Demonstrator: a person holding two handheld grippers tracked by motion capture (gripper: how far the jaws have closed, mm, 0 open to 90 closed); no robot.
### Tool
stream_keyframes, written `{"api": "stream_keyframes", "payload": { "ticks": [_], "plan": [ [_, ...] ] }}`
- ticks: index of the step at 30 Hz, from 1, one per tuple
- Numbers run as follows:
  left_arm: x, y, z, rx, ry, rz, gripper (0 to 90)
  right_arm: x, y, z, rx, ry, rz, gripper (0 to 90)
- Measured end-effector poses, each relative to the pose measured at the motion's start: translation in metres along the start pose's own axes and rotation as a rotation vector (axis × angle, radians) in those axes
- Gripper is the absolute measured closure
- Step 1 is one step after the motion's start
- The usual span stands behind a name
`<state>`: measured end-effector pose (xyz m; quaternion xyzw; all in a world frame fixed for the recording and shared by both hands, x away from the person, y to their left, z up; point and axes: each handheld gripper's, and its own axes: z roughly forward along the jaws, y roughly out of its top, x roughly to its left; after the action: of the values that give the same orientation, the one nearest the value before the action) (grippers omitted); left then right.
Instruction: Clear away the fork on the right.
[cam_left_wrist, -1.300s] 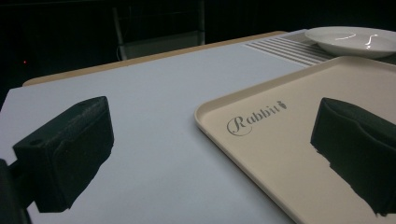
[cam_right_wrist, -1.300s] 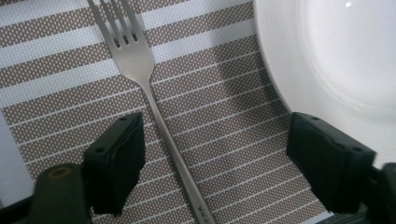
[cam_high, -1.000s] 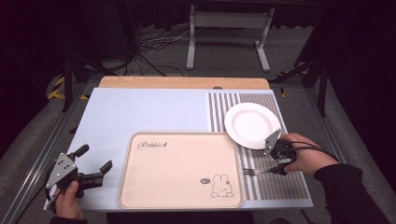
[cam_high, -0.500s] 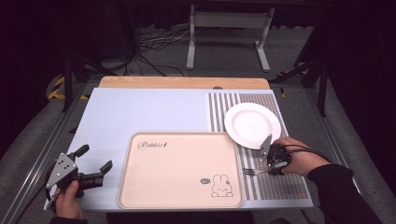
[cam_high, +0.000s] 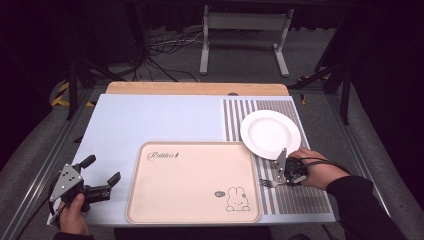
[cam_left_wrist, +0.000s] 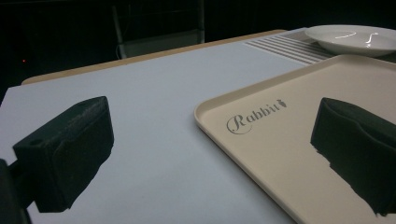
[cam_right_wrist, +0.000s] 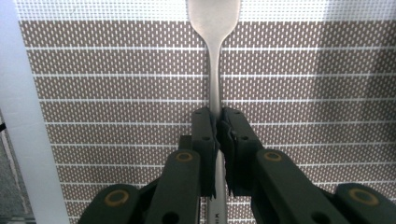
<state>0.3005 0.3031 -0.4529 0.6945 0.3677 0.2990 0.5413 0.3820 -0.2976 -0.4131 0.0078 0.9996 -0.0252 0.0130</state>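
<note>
Right tool (cam_right_wrist: 215, 122) clamped on fork (cam_right_wrist: 214, 56)

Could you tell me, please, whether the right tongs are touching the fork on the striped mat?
Touching. In the right gripper view the right tongs, which have just been closing, pinch the fork by its thin handle, a pad pressed on each side with no gap.

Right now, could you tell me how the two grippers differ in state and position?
The right gripper is shut on the fork handle over the striped placemat; its jaws have just been closing. The left gripper is open, holding nothing, beside the beige tray. Both are hand-held.
</note>
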Motion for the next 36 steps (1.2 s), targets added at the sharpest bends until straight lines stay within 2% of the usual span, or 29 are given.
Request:
{"api": "stream_keyframes", "payload": {
  "ticks": [8,17,33,36],
  "plan": [
    [0.0,0.0,0.0,-0.002,-0.001,-0.002,0.1,0.0,0.002,0.0,0.012,0.0,-0.013,84.7],
    [0.0,0.0,0.0,-0.001,0.001,-0.001,0.1,0.002,0.004,-0.005,-0.014,-0.008,0.015,84.8],
    [0.0,0.0,-0.001,-0.002,0.0,-0.003,0.1,0.004,0.015,-0.04,-0.079,-0.055,0.045,84.9],
    [0.0,0.0,-0.001,-0.003,0.001,-0.002,0.1,0.004,0.019,-0.048,-0.098,-0.07,0.035,84.9]
  ]
}}
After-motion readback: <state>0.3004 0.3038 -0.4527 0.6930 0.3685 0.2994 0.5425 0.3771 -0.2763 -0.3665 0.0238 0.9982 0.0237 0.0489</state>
